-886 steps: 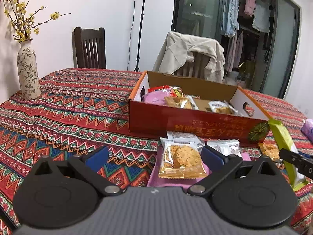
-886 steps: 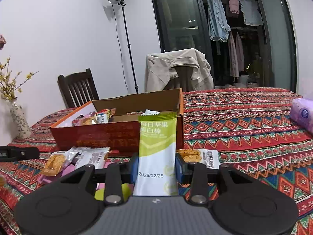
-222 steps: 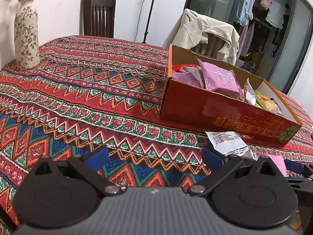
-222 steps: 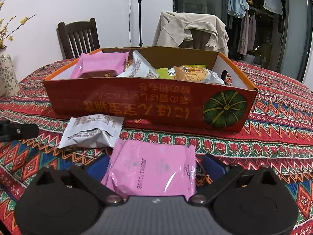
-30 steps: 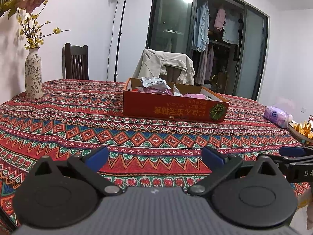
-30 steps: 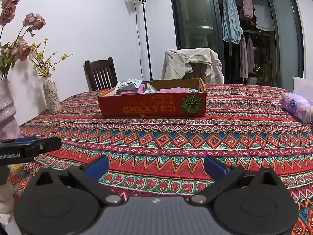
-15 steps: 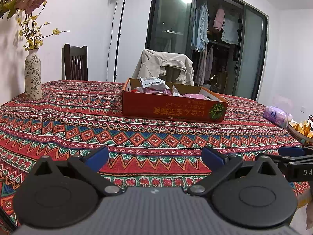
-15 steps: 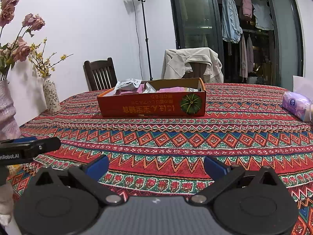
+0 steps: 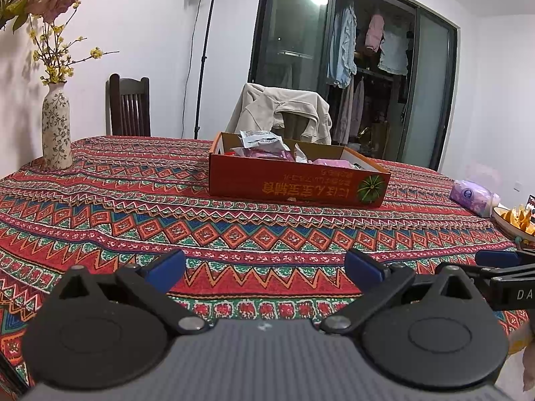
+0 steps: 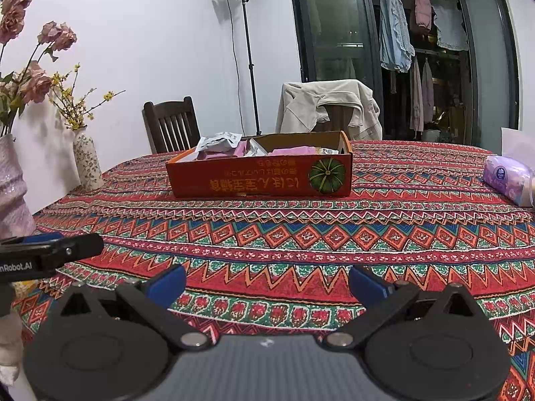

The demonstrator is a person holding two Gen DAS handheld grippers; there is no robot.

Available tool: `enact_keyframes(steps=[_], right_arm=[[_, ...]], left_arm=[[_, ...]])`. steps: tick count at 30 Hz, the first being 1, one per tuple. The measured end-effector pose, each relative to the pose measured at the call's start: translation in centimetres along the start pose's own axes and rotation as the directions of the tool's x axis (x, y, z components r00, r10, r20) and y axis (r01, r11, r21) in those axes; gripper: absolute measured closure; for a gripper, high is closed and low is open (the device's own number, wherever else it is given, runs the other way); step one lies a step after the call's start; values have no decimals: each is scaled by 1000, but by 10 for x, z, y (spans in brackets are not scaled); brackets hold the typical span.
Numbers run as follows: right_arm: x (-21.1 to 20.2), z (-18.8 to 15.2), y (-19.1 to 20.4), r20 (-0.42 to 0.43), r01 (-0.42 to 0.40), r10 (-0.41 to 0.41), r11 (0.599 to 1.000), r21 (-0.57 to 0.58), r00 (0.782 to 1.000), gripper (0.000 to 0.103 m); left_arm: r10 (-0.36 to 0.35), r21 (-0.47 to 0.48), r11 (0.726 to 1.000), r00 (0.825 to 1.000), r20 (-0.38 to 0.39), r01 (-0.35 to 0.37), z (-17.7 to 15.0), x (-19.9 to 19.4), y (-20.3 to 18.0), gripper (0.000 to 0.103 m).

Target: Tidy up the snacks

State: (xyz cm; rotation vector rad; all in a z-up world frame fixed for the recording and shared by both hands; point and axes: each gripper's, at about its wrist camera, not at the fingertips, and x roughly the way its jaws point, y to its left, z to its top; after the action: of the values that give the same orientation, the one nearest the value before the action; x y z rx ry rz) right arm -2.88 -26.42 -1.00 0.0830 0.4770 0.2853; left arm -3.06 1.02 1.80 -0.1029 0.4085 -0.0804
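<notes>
Since the earlier frames every packet that lay loose in front of the box has gone into it, and both claws have pulled back to the near edge of the bench, well apart from the box. Half a second ago the view was almost the same.

The snacks (image 9: 264, 148) now sit heaped in the open red cardboard box (image 9: 294, 185), which stands near the middle of the bench (image 9: 133, 207), on a red patterned tablecloth. A silvery white packet (image 10: 219, 141) tops the pile at the left end, with pink packets (image 10: 291, 150) beside it toward the right. The box's near wall bears orange upside-down lettering and a green pumpkin picture at its right end.

The left claw (image 9: 264, 265) is spread wide with nothing between its blue pads. The right claw (image 10: 265, 280) is likewise spread wide and empty; it also shows at the right edge of the left view.

A patterned vase (image 9: 56, 133) with yellow sprigs stands far left on the bench. A purple tissue pack (image 10: 508, 178) lies at the right side. Behind the bench are a dark wooden chair (image 10: 170, 125), a chair draped with a beige jacket (image 9: 284, 115), and a lamp on a stand (image 10: 245, 50).
</notes>
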Motion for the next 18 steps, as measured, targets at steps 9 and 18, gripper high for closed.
enact_keyframes(steps=[9,18], right_arm=[[0,0,0,-1,0,0,1000,0,1000,0],[3,-5,-1,-8,-4,4,1000,1,1000,0]], left_arm=[[3,-4,1000,1000,1,-3,0,0,1,0],[2,-2,1000,1000,-1,-2,-1,1,2,0]])
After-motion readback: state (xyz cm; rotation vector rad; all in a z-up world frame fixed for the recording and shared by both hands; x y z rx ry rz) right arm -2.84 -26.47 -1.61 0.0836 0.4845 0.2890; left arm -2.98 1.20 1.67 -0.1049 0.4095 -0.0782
